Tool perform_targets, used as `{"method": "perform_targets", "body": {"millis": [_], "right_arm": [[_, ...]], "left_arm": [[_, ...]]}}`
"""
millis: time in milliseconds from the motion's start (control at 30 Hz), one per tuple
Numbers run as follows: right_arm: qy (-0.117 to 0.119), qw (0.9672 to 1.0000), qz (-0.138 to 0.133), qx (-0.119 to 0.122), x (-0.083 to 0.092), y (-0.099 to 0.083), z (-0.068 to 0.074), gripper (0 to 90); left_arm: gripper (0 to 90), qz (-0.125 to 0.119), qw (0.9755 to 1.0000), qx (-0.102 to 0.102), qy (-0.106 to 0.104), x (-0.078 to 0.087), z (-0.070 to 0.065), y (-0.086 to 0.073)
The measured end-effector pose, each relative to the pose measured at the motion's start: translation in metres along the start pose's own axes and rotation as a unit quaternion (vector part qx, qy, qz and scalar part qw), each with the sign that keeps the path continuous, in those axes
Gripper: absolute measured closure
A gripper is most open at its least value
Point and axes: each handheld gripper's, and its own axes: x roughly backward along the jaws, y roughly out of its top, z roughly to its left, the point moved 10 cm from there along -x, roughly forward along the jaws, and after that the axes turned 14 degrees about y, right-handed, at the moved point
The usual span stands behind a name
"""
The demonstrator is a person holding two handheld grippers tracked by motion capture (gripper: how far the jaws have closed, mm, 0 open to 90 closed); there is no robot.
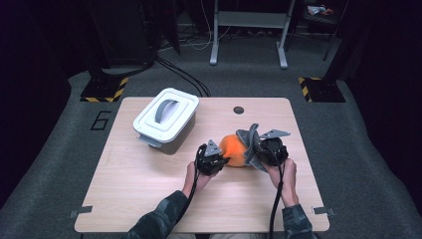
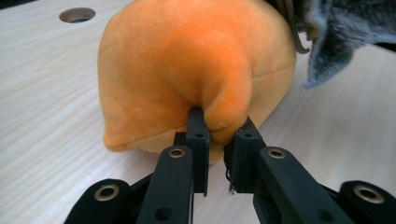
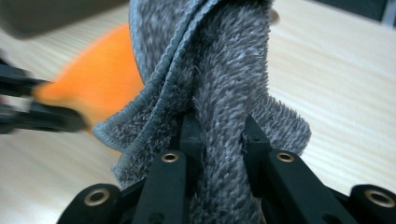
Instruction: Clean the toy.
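**Two grips on one soft toy**

Nearest, at the table's near edge, two dark sleeves (image 1: pixel 164 219) come in, each hand carrying a tool. Just beyond them, near the middle of the wooden table (image 1: pixel 124 199), lies an orange plush toy (image 1: pixel 234 149) with a grey fuzzy cloth (image 1: pixel 249 142) draped against its right side. At the toy's left, the left gripper (image 2: pixel 218 133) has its jaws clenched on a small orange nub of the plush. At its right, the right gripper (image 3: pixel 223 135) is clamped on a bunched fold of the grey cloth.

Risk, as I judge it: the left hold takes only a pinch of soft pile, so a pull to the right could slide the nub out and drag the whole toy along with the cloth. A sharp tug might also strain a seam, if the cloth is stitched to the toy; I cannot tell whether it is.

Farther left, well apart from the toy, a white lidded box (image 1: pixel 165 119) with a grey handle stands shut. A round hole (image 1: pixel 239 110) sits near the table's far edge. Beyond is grey carpet (image 1: pixel 348 149), black cables, yellow-and-black striped stand bases and a pale metal frame in a dim room.
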Motion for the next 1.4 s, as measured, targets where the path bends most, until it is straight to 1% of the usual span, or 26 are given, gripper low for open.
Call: {"method": "perform_targets", "body": {"millis": [33,67,100,167,200,267,300,333,367,400,433,467,533,567,633,667,733,800,1033,1100,1133,1167,1200,1267,1300,1400], "right_arm": [[0.000,1.0000,0.000,0.000,0.000,0.000,0.000,75.8],[0.010,0.9998,-0.006,0.014,0.003,0.006,0.013,75.7],[0.014,0.9997,-0.007,0.021,0.004,0.008,0.017,75.7],[0.015,0.9995,-0.008,0.028,0.003,0.010,0.021,75.5],[0.015,0.9991,-0.009,0.039,0.002,0.013,0.026,75.4],[0.012,0.9994,-0.007,0.031,0.001,0.013,0.028,75.4],[0.015,0.9991,-0.009,0.038,0.001,0.014,0.027,75.4],[0.019,0.9990,-0.019,0.036,0.004,0.017,0.030,75.5],[0.022,0.9986,-0.025,0.041,0.006,0.019,0.032,75.6],[0.022,0.9986,-0.025,0.041,0.006,0.019,0.032,75.6],[0.026,0.9981,-0.022,0.051,0.006,0.021,0.039,75.5],[0.026,0.9981,-0.022,0.051,0.006,0.021,0.039,75.5],[0.023,0.9984,-0.007,0.052,-0.002,0.019,0.044,75.6],[0.014,0.9983,0.008,0.056,-0.013,0.015,0.041,75.7],[0.011,0.9982,0.009,0.058,-0.017,0.014,0.039,75.8],[0.014,0.9986,0.009,0.049,-0.021,0.012,0.037,76.1],[0.017,0.9985,0.010,0.051,-0.021,0.011,0.037,76.2],[0.016,0.9988,0.009,0.046,-0.023,0.010,0.034,76.3],[0.005,0.9989,0.011,0.045,-0.020,0.008,0.025,76.3],[-0.002,0.9995,0.009,0.031,-0.017,0.003,0.015,76.3],[-0.002,0.9995,0.009,0.031,-0.017,0.003,0.015,76.3],[-0.007,0.9997,0.011,0.021,-0.015,-0.002,0.008,76.3],[-0.007,0.9997,0.011,0.021,-0.015,-0.002,0.008,76.3],[-0.015,0.9997,0.014,0.010,-0.014,-0.009,-0.002,76.3],[-0.015,0.9997,0.014,0.010,-0.014,-0.009,-0.002,76.3],[-0.023,0.9995,0.018,-0.011,-0.015,-0.020,-0.016,76.4]], "left_arm": [[80.7,0.000,1.0000,0.000,0.000,0.000,0.000,0.000],[80.7,0.000,0.9999,0.010,-0.008,0.004,-0.002,0.003],[80.7,0.000,0.9997,0.022,-0.014,0.006,-0.003,0.005],[80.7,0.002,0.9996,0.023,-0.015,0.008,-0.003,0.006],[80.7,0.003,0.9996,0.025,-0.015,0.010,-0.003,0.006],[80.7,0.002,0.9996,0.025,-0.013,0.009,-0.001,0.006],[80.7,0.003,0.9995,0.031,-0.010,0.009,0.000,0.006],[80.6,0.004,0.9994,0.033,-0.010,0.008,0.000,0.006],[80.6,0.004,0.9996,0.025,-0.010,0.008,0.001,0.006],[80.6,0.004,0.9996,0.025,-0.010,0.008,0.001,0.006],[80.5,0.003,0.9996,0.027,-0.011,0.007,-0.001,0.007],[80.5,0.005,0.9997,0.023,-0.011,0.008,-0.002,0.007],[80.5,0.006,0.9997,0.022,-0.011,0.007,-0.004,0.007],[80.4,0.010,0.9997,0.020,-0.001,0.004,-0.003,0.004],[80.4,0.013,0.9997,0.021,-0.001,0.003,-0.002,0.003],[80.4,0.015,0.9996,0.024,0.004,0.000,0.000,0.001],[80.5,0.018,0.9996,0.022,0.006,0.000,0.001,0.000],[80.5,0.020,0.9996,0.014,0.014,-0.002,0.001,0.000],[80.5,0.022,0.9995,0.015,0.015,-0.003,0.002,-0.001],[80.5,0.021,0.9995,0.018,0.015,-0.004,0.003,-0.001],[80.5,0.021,0.9995,0.019,0.015,-0.004,0.003,-0.001],[80.5,0.021,0.9995,0.018,0.014,-0.004,0.003,-0.001],[80.5,0.020,0.9995,0.018,0.013,-0.004,0.003,-0.001],[80.5,0.020,0.9995,0.021,0.011,-0.004,0.003,-0.001],[80.5,0.020,0.9995,0.021,0.011,-0.004,0.003,-0.001],[80.5,0.020,0.9994,0.024,0.011,-0.005,0.003,-0.001]]}}
